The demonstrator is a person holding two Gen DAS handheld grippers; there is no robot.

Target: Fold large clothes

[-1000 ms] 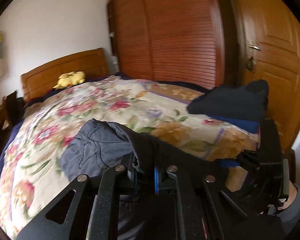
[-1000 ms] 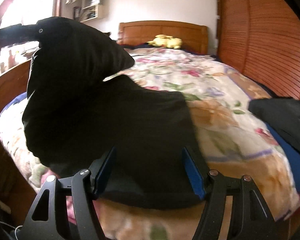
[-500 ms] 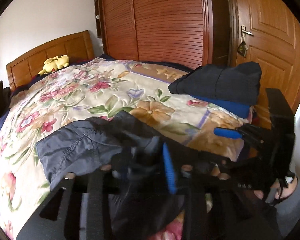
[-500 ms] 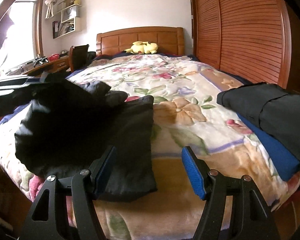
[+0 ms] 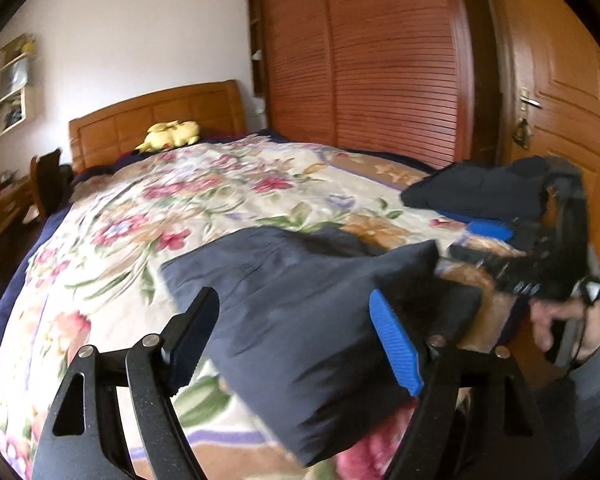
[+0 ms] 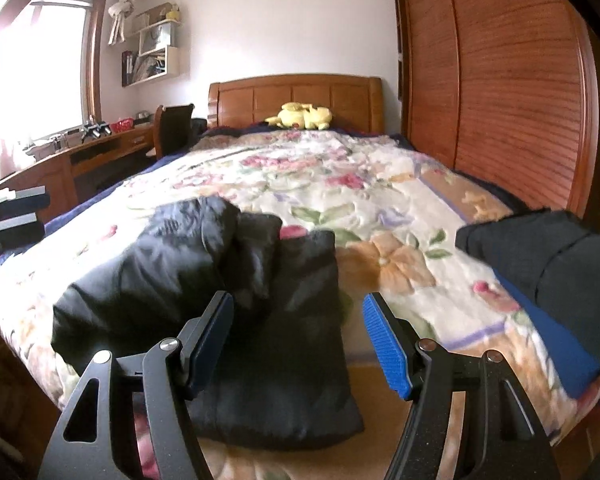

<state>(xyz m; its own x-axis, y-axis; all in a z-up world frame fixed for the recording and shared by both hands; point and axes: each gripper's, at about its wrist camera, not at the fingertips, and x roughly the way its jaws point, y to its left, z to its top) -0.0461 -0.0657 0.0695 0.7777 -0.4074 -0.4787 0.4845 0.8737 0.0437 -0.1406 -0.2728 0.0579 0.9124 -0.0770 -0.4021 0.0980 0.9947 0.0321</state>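
Note:
A dark navy garment point(image 5: 300, 300) lies folded in a thick bundle on the floral bedspread point(image 5: 160, 216), near the foot of the bed. My left gripper point(image 5: 294, 344) hovers just in front of it. Its jaws are opening and stand wide, the cloth lying between and beyond the fingers without being pressed. In the right wrist view the same garment point(image 6: 228, 280) looks black and rumpled. My right gripper point(image 6: 298, 340) stands open over its near edge, holding nothing. The left wrist view also shows the right gripper point(image 5: 540, 264) held by a hand point(image 5: 560, 320).
A stack of folded dark and blue clothes point(image 6: 540, 256) sits on the bed's right corner. A yellow plush toy point(image 6: 300, 116) lies by the wooden headboard point(image 6: 292, 96). Slatted wardrobe doors point(image 6: 500, 100) line the right side, and a desk point(image 6: 60, 156) and chair stand on the left.
My left gripper was shut on the lifted dark cloth; it has let go, opened wide and drawn back. The fold has dropped onto the bundle. The right gripper stayed open.

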